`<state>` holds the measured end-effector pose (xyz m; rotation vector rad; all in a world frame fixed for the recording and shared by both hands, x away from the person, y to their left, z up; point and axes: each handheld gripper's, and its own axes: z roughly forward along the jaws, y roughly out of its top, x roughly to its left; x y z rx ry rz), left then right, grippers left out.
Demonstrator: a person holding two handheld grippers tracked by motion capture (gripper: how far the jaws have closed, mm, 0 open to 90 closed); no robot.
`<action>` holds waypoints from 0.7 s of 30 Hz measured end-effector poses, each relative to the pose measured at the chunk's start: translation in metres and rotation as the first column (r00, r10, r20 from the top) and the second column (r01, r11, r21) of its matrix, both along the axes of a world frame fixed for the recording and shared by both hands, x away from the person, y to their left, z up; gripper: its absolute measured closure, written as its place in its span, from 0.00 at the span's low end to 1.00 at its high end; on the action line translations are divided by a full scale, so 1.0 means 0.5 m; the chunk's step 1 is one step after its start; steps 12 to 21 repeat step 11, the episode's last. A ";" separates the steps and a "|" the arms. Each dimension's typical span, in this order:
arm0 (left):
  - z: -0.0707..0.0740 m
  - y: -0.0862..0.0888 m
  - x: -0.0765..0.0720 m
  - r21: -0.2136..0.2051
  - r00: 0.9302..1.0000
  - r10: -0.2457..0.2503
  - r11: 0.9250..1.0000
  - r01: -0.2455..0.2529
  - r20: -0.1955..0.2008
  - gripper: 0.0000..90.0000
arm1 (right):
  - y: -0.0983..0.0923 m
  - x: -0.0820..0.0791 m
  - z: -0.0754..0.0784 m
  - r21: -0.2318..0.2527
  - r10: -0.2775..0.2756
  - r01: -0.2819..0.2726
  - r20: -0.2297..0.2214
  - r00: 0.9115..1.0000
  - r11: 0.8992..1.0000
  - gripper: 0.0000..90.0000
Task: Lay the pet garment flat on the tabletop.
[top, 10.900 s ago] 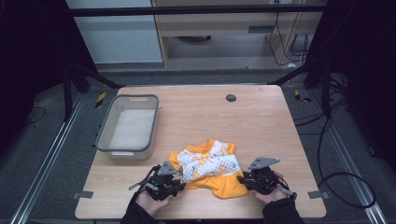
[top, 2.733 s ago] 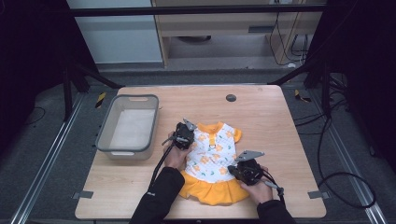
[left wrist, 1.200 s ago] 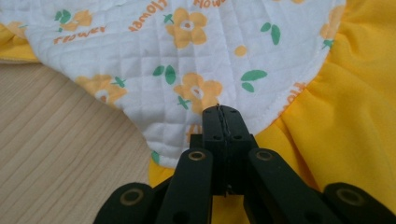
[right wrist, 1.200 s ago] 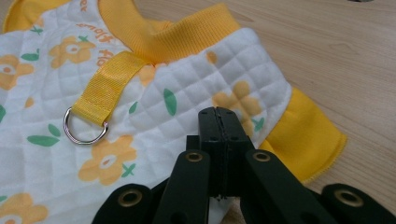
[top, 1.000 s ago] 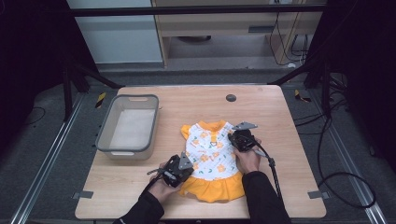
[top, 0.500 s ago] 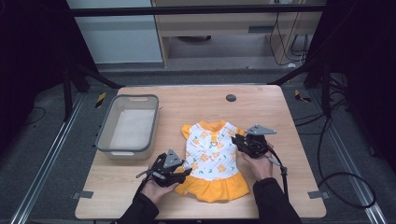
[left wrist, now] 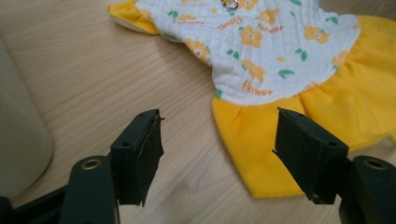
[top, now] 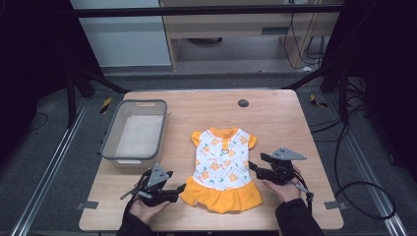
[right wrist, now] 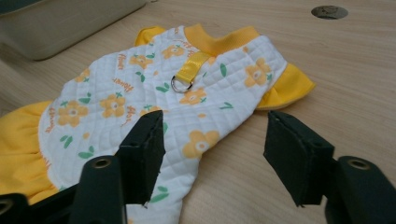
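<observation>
A small dress [top: 222, 167] lies spread flat near the table's front edge, with a white quilted top printed with orange flowers and a yellow skirt. My left gripper [top: 181, 188] rests just left of the skirt's corner. Its jaws have just been opening and stand open; the yellow hem [left wrist: 261, 154] lies on the wood beyond the gap, untouched. My right gripper [top: 253, 167] sits at the dress's right side. Its jaws have also just been opening and are open; the quilted top [right wrist: 140, 93] lies ahead of them, unpressed.
A grey plastic bin [top: 110, 140] stands at the table's left, close behind my left gripper, with its wall [left wrist: 18, 130] beside the left jaw. A dark round hole [top: 243, 103] marks the far middle of the table. Bare wood stretches to the right and beyond the dress.
Both grippers let go of the dress and opened. The left one drew back leftward off the skirt hem, the right one back and rightward from the sleeve. The dress stays flat.
</observation>
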<state>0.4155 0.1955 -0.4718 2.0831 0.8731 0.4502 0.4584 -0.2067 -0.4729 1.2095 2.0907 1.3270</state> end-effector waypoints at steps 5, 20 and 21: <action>-0.005 0.041 -0.017 0.015 0.999 0.031 0.999 -0.031 0.029 0.28 | -0.015 -0.028 -0.004 -0.017 -0.017 0.018 0.026 1.000 1.000 0.27; -0.009 0.082 -0.018 0.002 0.996 0.086 0.996 -0.086 0.018 0.25 | -0.053 -0.055 -0.011 0.000 -0.078 0.078 0.005 0.997 0.997 0.22; -0.009 0.082 -0.018 0.002 0.996 0.086 0.996 -0.086 0.018 0.25 | -0.053 -0.055 -0.011 0.000 -0.078 0.078 0.005 0.997 0.997 0.22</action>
